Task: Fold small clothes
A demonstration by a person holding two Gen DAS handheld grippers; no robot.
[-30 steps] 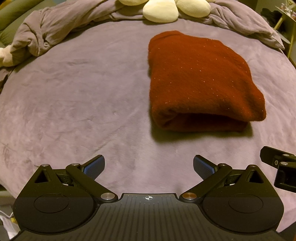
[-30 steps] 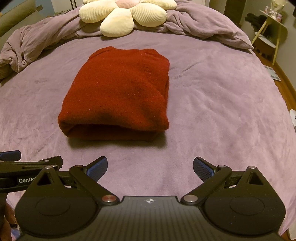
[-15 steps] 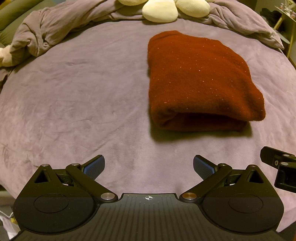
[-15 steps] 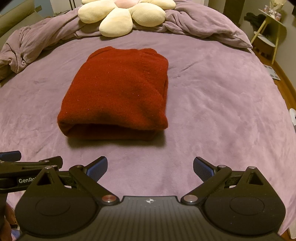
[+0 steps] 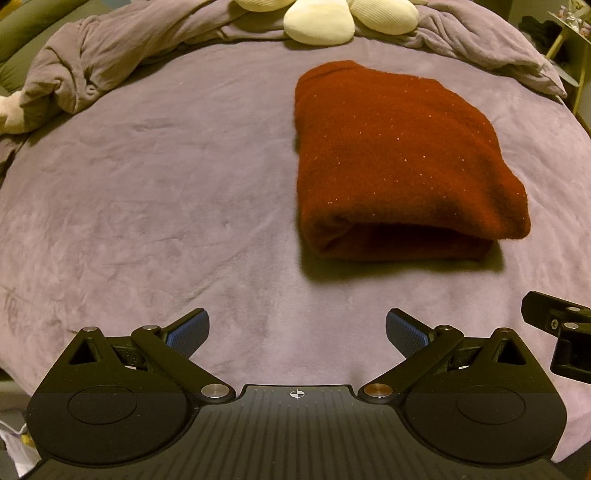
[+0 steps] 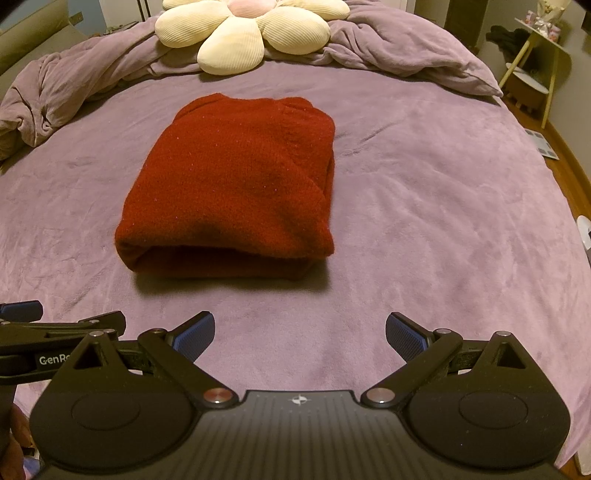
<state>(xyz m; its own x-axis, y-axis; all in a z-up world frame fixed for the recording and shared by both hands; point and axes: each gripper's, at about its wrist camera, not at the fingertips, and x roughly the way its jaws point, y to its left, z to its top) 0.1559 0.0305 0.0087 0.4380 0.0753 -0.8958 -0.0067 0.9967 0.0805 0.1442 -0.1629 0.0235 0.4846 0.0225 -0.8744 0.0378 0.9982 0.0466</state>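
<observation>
A dark red knitted garment (image 5: pixel 399 158) lies folded into a thick rectangle on the purple bed cover (image 5: pixel 147 192). The right wrist view has the same folded garment (image 6: pixel 236 184) at centre-left, its rolled fold edge facing me. My left gripper (image 5: pixel 295 330) is open, held back from the garment near the bed's front edge, with nothing between its blue pads. My right gripper (image 6: pixel 300 332) is open too, empty, a short way in front of the garment. Part of the right gripper (image 5: pixel 561 332) shows at the left view's right edge, and part of the left gripper (image 6: pixel 44 332) at the right view's left edge.
A cream flower-shaped cushion (image 6: pixel 243 33) lies at the head of the bed on a bunched purple duvet (image 6: pixel 406 48). The duvet (image 5: pixel 85 70) also piles up at the far left. A small side table (image 6: pixel 535 62) stands on the wooden floor to the right.
Almost nothing has moved. Both views have shifted very slightly, and the garment and both open grippers stay where they were.
</observation>
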